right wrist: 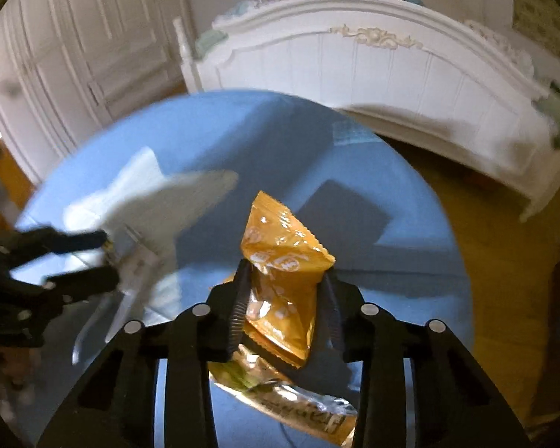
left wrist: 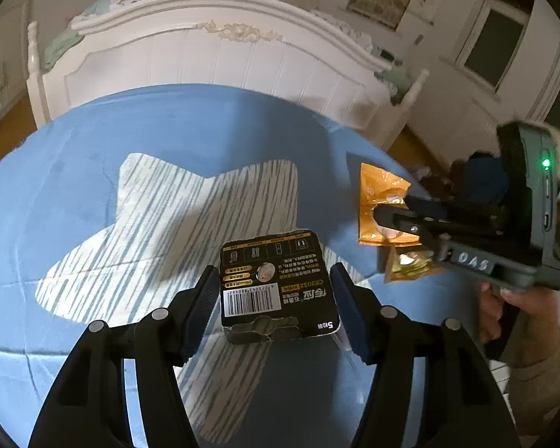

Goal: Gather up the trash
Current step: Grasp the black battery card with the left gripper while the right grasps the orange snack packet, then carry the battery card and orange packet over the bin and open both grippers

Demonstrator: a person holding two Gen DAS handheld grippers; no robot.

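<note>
My left gripper (left wrist: 276, 298) is shut on a black battery blister card (left wrist: 274, 283) with a barcode, held above the blue round table (left wrist: 93, 149). My right gripper (right wrist: 285, 291) is shut on an orange snack wrapper (right wrist: 280, 261); it also shows in the left wrist view (left wrist: 380, 205) at the table's right edge. A second golden wrapper (right wrist: 298, 407) lies under the right gripper, and shows in the left wrist view (left wrist: 410, 265). In the right wrist view the left gripper (right wrist: 89, 261) appears blurred at the left.
A white striped cloth or bag (left wrist: 168, 231) lies flat on the table. A white bed footboard (left wrist: 212, 59) stands behind the table. White wardrobe doors (right wrist: 74, 44) are at the left, wooden floor (right wrist: 504, 261) at the right.
</note>
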